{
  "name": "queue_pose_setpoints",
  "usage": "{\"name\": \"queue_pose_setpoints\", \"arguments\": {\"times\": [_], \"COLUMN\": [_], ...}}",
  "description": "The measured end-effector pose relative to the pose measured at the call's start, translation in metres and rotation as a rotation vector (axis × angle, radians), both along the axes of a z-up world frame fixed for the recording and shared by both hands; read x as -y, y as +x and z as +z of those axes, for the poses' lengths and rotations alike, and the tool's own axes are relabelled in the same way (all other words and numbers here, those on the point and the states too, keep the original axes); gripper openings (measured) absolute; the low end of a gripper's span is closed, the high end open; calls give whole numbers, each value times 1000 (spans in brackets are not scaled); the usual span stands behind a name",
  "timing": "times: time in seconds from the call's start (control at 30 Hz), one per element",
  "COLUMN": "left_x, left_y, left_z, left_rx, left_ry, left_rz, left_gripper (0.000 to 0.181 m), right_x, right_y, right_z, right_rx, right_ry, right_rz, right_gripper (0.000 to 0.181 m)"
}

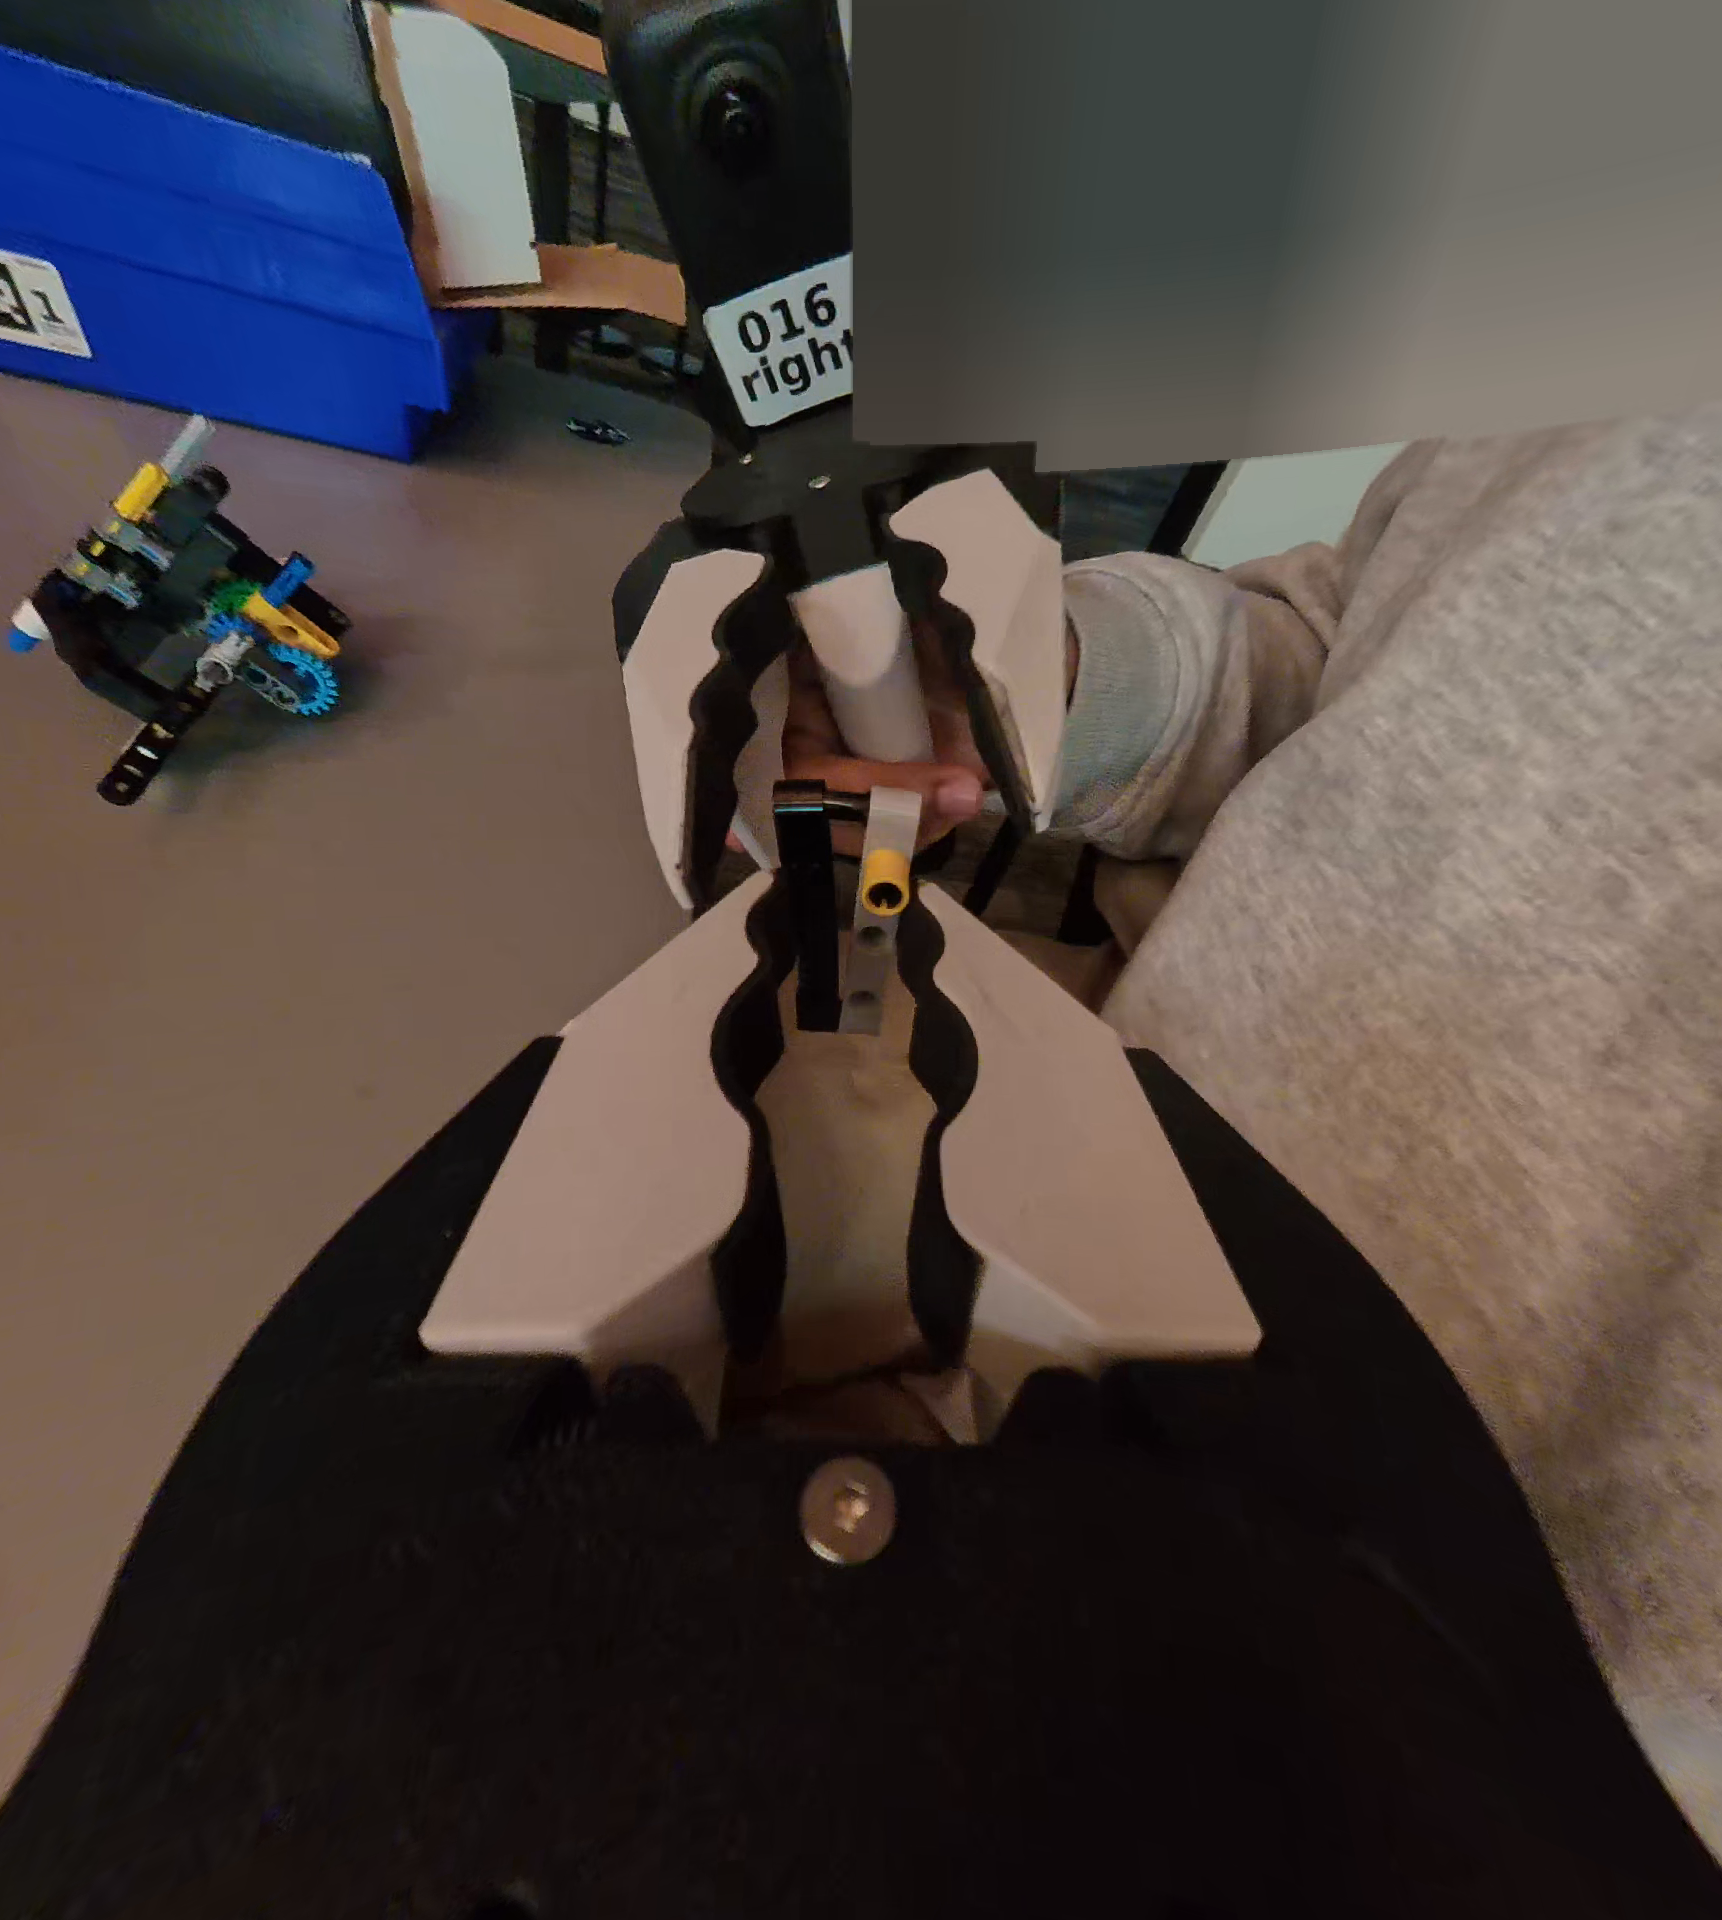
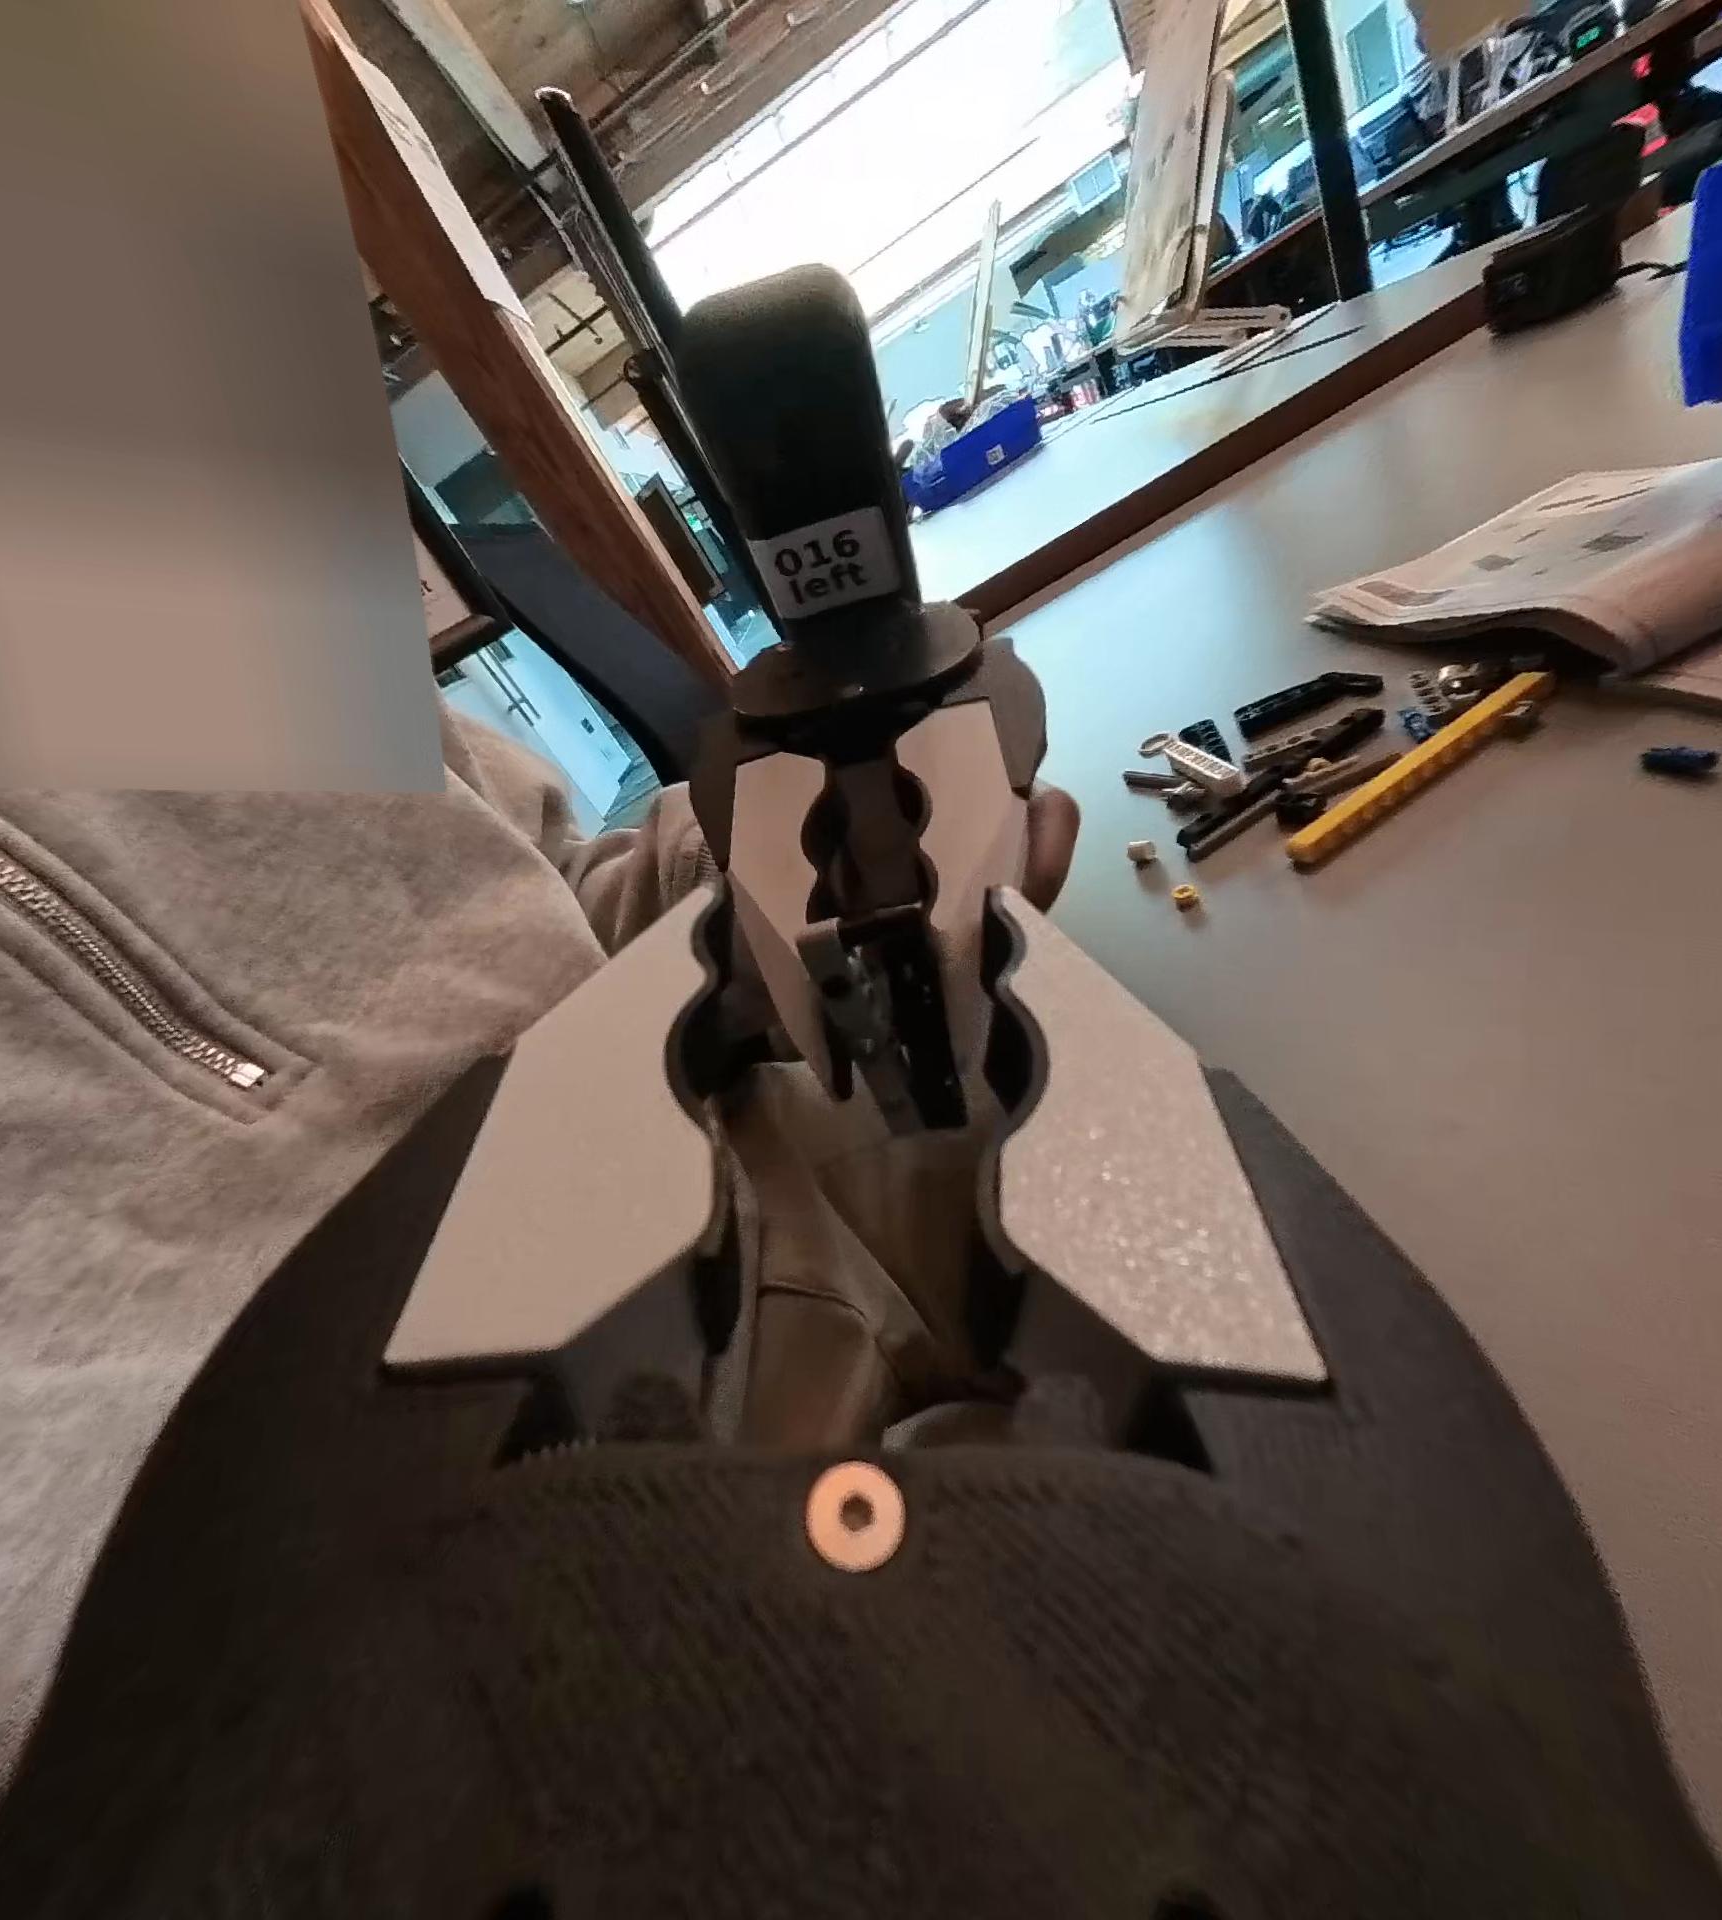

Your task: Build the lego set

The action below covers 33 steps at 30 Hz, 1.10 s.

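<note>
Both grippers' white labels (image 2: 829,569) face cams.

We see a workshop or lab: long worktop (image 2: 1304,1039) rows, blue parts bins (image 2: 976,449) at one o'clock, cluttered equipment benches (image 2: 1522,114) at two o'clock, and exposed brick with large windows (image 2: 836,187) at twelve.

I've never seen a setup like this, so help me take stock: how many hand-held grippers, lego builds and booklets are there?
Grippers: 2, the left gripper and the right gripper
Half-built lego model on the table: 1
Small lego assembly held in the left gripper: 1
Booklet: 1
Total: 5
</note>
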<state>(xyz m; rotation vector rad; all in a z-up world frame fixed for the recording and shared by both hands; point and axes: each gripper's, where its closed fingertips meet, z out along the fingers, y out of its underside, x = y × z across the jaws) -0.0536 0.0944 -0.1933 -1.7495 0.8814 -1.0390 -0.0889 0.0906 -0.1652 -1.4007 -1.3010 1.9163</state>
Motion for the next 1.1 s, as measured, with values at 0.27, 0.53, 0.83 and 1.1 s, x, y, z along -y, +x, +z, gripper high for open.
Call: {"name": "queue_pose_setpoints", "arguments": {"times": [0.27, 0.53, 0.83, 1.1], "left_x": [-6, -6, -1, 6], "left_y": [-1, 2, 5, 9], "left_z": [-1, 5, 3, 11], "left_rx": [-22, 22, 33, 106], "left_ry": [25, 22, -12, -55], "left_rz": [46, 50, 12, -34], "left_gripper": [17, 17, 18, 18], "right_x": [-5, -5, 0, 8], "right_y": [-5, -3, -1, 6], "right_z": [0, 6, 4, 15], "right_rx": [-24, -64, -57, -106], "right_ry": [63, 107, 168, -10], "right_rz": [-89, -119, -97, 39], "right_gripper": [24, 24, 22, 23]}}
